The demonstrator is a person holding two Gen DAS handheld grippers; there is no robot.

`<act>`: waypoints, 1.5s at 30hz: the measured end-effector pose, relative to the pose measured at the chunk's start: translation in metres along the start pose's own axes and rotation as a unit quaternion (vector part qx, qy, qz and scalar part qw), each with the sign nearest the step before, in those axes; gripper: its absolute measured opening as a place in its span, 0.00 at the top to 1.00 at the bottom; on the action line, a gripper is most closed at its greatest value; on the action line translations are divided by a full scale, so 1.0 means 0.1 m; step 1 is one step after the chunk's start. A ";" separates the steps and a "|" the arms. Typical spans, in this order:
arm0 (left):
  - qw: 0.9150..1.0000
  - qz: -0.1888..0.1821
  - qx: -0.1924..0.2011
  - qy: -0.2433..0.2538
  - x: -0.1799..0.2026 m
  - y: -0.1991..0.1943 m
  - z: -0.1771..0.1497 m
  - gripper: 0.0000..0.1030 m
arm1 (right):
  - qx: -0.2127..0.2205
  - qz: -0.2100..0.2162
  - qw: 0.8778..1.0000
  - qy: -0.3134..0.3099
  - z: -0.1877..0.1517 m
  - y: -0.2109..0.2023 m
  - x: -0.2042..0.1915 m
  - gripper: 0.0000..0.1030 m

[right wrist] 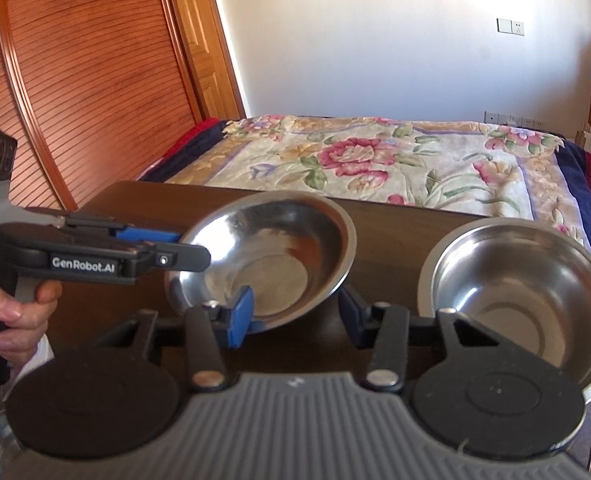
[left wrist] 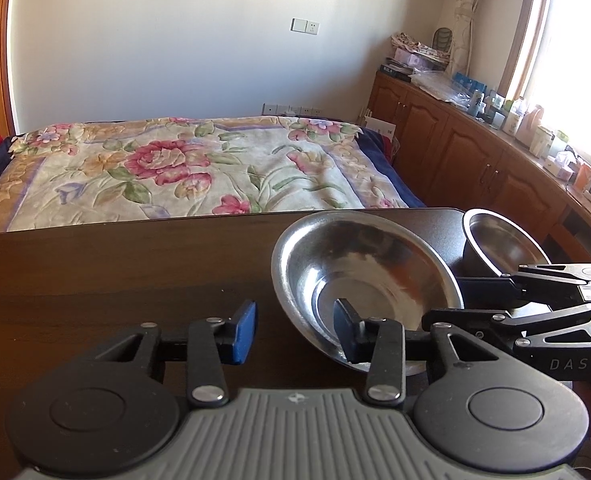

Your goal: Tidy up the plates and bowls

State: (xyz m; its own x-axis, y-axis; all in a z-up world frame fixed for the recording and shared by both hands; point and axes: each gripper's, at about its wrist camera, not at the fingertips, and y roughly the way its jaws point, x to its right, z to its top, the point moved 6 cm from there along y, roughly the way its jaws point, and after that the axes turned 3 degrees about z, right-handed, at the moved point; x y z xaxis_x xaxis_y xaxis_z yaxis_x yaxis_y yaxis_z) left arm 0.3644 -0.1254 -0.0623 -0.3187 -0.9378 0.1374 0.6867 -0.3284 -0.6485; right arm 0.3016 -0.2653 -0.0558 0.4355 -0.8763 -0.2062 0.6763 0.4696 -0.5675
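On the dark wooden tabletop point(left wrist: 115, 272) sit two stainless-steel dishes: a shallow steel plate point(left wrist: 359, 276) with a broad sloping rim, and just to its right a deeper steel bowl point(right wrist: 523, 296), near the plate but not clearly touching it. The left tongs point(left wrist: 295, 330) stand wide, with one blue pad point(left wrist: 345, 334) over the plate's near rim and the other out over bare wood, so nothing is gripped. The right tongs point(right wrist: 295, 320) are likewise wide apart and holding nothing; their left pad point(right wrist: 241, 316) lies in front of the plate's near edge and their right one hangs over the gap between plate and bowl. Seen from the right wrist, the left tongs come in from the side at the plate's left rim. The step in hand looks like taking up the plate, probably to nest it with the bowl, though which dish goes under which is a guess. To do it well, bring one pad inside the rim and one outside, seat them deep on the sloping flange, and close firmly, since polished steel is slippery and a thin rim can pivot between pads. Lift level, keep clear of the other tongs close by, and set it down gently so metal does not skid on metal.
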 end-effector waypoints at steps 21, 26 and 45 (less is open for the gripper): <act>1.000 -0.005 0.004 0.006 0.01 -0.05 0.01 0.78 | -0.015 -0.010 1.000 -0.021 0.05 0.09 0.06 0.69; 1.000 -0.011 0.012 0.008 0.05 -0.15 0.04 0.78 | -0.007 -0.006 1.000 -0.020 0.06 0.03 0.05 0.70; 0.997 -0.037 0.060 0.026 0.26 -0.86 -0.01 0.78 | 0.038 0.009 0.999 -0.029 0.12 -0.44 -0.15 0.72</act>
State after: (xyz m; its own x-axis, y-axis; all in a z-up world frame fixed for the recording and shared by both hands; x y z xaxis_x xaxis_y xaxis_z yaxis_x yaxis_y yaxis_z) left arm 0.2965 -0.1213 -0.0039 -0.4030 -0.9044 0.1403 0.7328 -0.4107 -0.5426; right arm 0.2729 -0.2716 -0.0180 0.4800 -0.8612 -0.1673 0.7106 0.4934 -0.5016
